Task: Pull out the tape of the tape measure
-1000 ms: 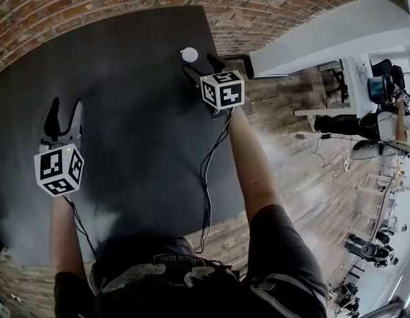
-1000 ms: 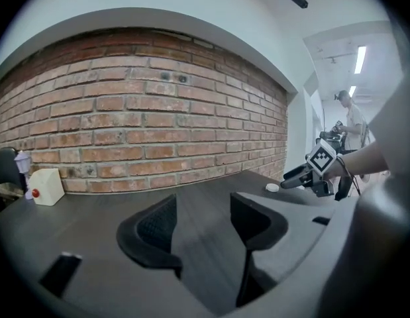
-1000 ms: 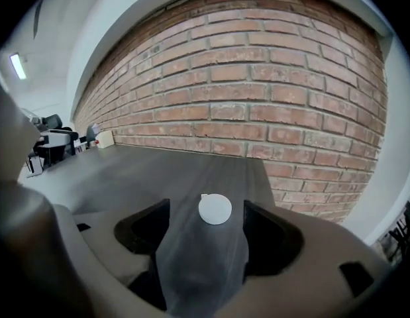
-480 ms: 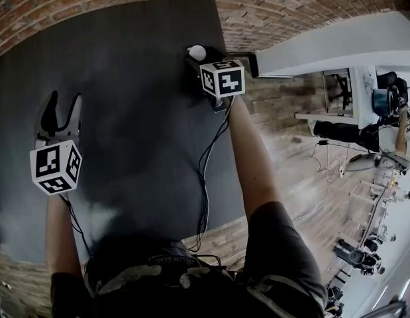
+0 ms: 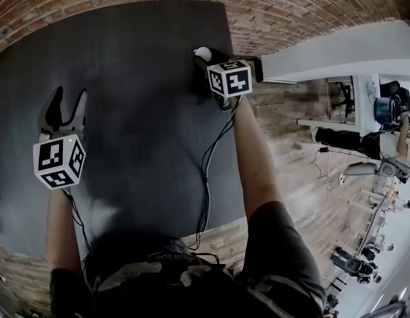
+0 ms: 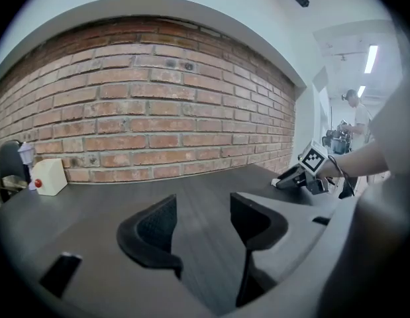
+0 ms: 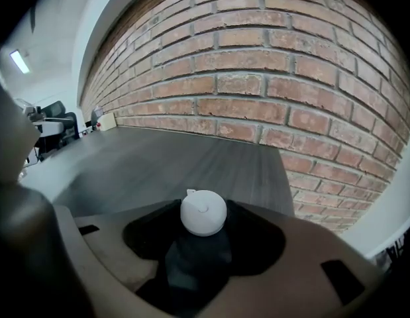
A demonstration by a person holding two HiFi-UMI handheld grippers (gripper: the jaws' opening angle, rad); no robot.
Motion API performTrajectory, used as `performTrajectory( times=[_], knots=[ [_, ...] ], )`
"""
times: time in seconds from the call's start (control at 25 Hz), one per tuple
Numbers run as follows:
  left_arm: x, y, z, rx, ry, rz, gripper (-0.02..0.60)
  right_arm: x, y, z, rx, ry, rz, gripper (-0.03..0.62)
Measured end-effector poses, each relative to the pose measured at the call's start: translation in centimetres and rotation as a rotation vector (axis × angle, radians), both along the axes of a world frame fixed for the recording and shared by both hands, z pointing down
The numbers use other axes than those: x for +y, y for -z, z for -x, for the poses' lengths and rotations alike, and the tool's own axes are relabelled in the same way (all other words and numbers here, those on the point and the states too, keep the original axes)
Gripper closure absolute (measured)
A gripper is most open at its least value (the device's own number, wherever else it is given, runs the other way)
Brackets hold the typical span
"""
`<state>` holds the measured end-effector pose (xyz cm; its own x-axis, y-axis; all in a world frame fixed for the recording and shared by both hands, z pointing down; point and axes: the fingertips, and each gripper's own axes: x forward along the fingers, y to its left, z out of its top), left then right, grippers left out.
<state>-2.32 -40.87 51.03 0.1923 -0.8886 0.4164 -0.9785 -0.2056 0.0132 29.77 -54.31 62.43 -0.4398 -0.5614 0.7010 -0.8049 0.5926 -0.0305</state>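
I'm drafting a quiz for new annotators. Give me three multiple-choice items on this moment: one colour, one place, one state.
1. What colour is the flat rectangular table? A. white B. dark grey C. red
2. Where is the small white round tape measure? A. at the table's far right B. mid-table C. at the near left corner
3. How do the left gripper's jaws stand? A. pressed together B. clamped on the tape measure C. apart, nothing between
Key: 1 B, every view shows it dark grey. 2 A, the head view shows it there, between the right gripper's jaws, which have just been closing onto it. 3 C, its own view shows bare table through the gap.
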Motion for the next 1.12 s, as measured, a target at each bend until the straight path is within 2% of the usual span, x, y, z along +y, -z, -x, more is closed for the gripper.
performTrajectory(
  times=[0.12,0.32,0.68,0.96,1.12],
  knots=[
    [0.6,0.5,0.3,0.005,0.003,0.002,0.322,0.2,0.0,0.0,-0.003,-0.026,0.008,0.359],
    [1.3,1.6,-0.3,0.009,-0.062,-0.008,0.322,0.9,1.0,0.3,-0.037,-0.064,0.02,0.361],
    [3.6,4.7,-0.5,0.033,-0.099,-0.052,0.322,5.0,8.1,4.2,-0.089,0.016,-0.067,0.361],
    [6.9,8.0,0.7,0.043,-0.112,-0.097,0.321,10.8,14.0,8.2,-0.133,0.06,-0.146,0.359],
    [9.3,9.6,0.8,0.096,-0.164,-0.112,0.321,14.6,16.7,10.6,-0.158,0.083,-0.164,0.359]
  ],
)
